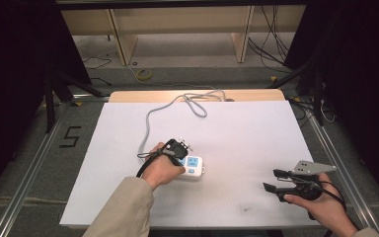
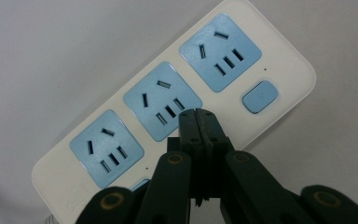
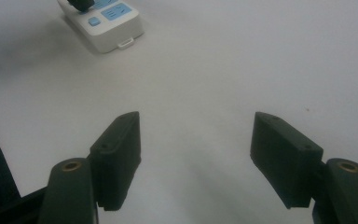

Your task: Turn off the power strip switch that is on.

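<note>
A white power strip (image 1: 194, 166) with blue sockets lies near the middle of the white table top; its grey cable (image 1: 150, 118) runs off toward the far edge. In the left gripper view the power strip (image 2: 168, 102) shows three blue sockets and a blue button (image 2: 260, 97). My left gripper (image 2: 198, 114) is shut, jaws pressed together with nothing between them, tips over the strip just below the middle socket. In the high view the left gripper (image 1: 180, 148) sits on the strip's left end. My right gripper (image 1: 272, 179) hovers open and empty at the table's right front; the right gripper view shows its jaws (image 3: 196, 128) wide apart.
The white board (image 1: 237, 133) covers the table, with bare room between the strip and the right hand. Dark curtains flank both sides. Cables (image 1: 271, 49) and wooden shelving lie on the floor beyond the far edge. Metal rails run along the sides.
</note>
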Action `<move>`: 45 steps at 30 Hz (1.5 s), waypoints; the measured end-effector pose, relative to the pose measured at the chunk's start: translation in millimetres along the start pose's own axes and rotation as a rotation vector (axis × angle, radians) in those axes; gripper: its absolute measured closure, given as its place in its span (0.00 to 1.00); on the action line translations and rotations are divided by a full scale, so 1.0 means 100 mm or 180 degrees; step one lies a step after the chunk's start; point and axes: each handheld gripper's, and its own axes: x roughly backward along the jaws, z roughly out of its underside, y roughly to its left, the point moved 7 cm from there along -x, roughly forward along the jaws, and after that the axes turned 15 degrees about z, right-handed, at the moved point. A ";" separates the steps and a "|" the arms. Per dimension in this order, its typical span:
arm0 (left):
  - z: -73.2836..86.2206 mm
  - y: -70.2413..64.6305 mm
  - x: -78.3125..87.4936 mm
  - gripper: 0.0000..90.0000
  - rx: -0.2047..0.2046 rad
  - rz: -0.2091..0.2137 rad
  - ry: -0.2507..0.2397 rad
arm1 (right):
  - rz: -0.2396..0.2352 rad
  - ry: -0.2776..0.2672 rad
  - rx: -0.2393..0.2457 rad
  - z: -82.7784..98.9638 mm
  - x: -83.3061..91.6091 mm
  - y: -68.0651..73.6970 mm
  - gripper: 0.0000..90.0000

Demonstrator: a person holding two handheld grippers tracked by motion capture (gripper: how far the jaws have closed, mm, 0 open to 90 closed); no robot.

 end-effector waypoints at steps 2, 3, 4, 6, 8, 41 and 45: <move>0.00 0.00 0.00 1.00 0.0000 0.0000 -0.0001 | -0.0001 -0.0003 0.0002 0.00 0.00 0.00 0.37; 0.00 0.00 0.00 1.00 -0.0002 -0.0005 0.0002 | -0.0002 -0.0002 0.0000 0.00 0.00 0.00 0.38; 0.00 0.00 0.00 1.00 -0.0008 -0.0016 0.0003 | -0.0001 0.0006 0.0004 0.00 0.00 0.00 0.38; 0.00 -0.01 0.00 1.00 -0.0007 -0.0020 0.0000 | -0.0005 0.0003 0.0001 0.00 0.00 0.00 0.38; 0.00 -0.01 0.00 1.00 -0.0005 -0.0016 -0.0002 | -0.0005 0.0002 -0.0001 0.00 0.00 0.00 0.37; -0.01 0.01 0.00 1.00 0.0004 0.0022 -0.0054 | -0.0010 -0.0012 -0.0007 0.00 0.00 -0.01 0.37; -0.01 0.01 0.00 1.00 -0.0001 0.0013 -0.0057 | -0.0002 -0.0014 -0.0012 0.00 0.00 -0.02 0.38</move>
